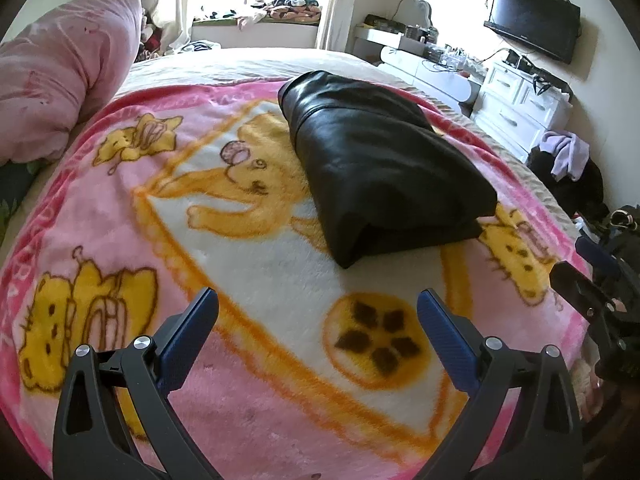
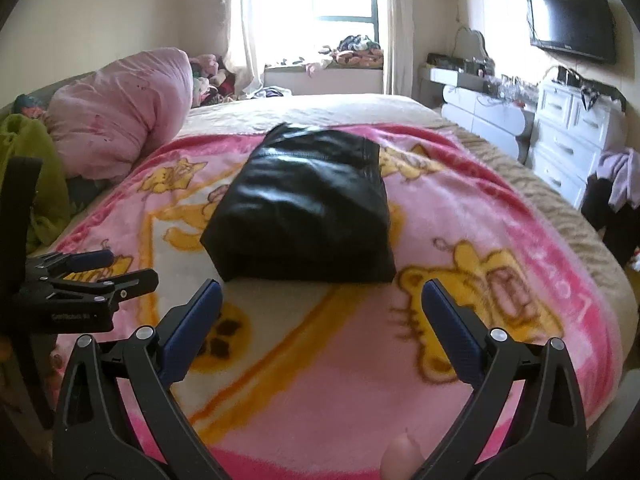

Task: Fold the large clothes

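Note:
A black leather-like garment (image 1: 384, 160) lies folded into a thick rectangular bundle on the pink cartoon blanket (image 1: 248, 400). In the right wrist view the same bundle (image 2: 304, 208) sits straight ahead. My left gripper (image 1: 318, 298) is open, hovering over the blanket a short way in front of the bundle's near edge, with nothing between its fingers. My right gripper (image 2: 322, 288) is also open and empty, just short of the bundle's near fold. Each gripper appears at the edge of the other's view: the right gripper (image 1: 576, 264) and the left gripper (image 2: 126, 268).
A rolled pink duvet (image 1: 60, 76) lies at the bed's far left, with green cloth (image 2: 36, 160) beside it. White drawers (image 2: 568, 152), a wall TV (image 2: 572, 20) and a dark pile with lilac cloth (image 1: 568, 160) stand right of the bed. A person's fingertip (image 2: 398, 456) shows at the bottom.

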`<state>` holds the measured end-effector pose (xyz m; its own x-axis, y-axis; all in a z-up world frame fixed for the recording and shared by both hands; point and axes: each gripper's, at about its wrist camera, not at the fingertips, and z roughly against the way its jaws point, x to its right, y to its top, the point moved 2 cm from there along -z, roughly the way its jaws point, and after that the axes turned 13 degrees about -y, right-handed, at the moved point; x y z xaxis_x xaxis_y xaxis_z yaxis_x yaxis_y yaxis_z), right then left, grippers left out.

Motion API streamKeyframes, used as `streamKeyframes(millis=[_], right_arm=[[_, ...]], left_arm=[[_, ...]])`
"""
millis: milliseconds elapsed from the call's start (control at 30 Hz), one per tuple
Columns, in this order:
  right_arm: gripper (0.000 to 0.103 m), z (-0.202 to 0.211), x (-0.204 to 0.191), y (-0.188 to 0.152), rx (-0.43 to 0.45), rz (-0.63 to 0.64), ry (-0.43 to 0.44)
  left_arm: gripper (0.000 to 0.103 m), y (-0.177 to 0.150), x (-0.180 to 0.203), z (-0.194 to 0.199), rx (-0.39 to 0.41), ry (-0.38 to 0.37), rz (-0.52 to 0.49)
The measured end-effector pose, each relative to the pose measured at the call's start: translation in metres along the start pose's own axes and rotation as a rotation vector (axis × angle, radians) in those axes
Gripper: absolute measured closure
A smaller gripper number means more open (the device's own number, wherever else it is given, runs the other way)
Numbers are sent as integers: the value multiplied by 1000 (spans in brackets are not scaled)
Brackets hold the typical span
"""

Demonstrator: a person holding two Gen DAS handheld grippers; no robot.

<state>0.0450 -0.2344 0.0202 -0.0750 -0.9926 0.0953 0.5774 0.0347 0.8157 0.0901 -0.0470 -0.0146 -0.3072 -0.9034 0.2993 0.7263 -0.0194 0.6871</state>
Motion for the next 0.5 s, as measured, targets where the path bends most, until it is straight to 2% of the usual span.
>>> streamKeyframes(millis=[500], right_arm=[[9, -4, -10, -11, -6, 9, -23]], left_arm=[[4, -8, -12, -4, -8, 14, 19]])
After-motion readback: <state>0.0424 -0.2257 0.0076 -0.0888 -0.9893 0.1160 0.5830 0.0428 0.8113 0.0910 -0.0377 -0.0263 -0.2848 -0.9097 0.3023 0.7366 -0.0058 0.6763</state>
